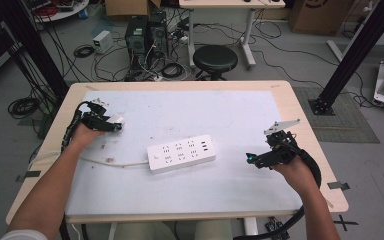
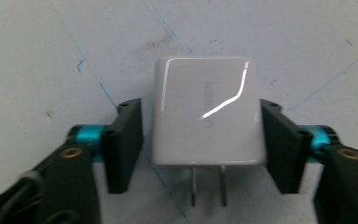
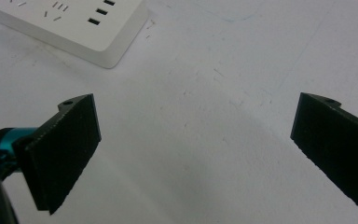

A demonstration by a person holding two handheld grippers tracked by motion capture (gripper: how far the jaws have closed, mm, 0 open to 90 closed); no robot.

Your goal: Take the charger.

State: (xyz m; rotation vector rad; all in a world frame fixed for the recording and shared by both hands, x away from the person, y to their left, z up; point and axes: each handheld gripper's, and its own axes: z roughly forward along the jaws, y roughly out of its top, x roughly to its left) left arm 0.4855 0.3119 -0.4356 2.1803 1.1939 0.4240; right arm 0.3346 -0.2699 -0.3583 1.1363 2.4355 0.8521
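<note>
Here, left tool (image 2: 200, 144) clamped on white charger (image 2: 208, 112), embossed logo unreadable

Faint embossed lettering on the white charger (image 2: 208, 112), too blurred and glare-struck to read

The white power strip (image 1: 181, 153) lies across the middle of the table (image 1: 285, 107), its cable (image 1: 105, 161) trailing left toward the near-left side. Bare mat stretches far of the strip and along the near edge; the right side stays open.
</note>
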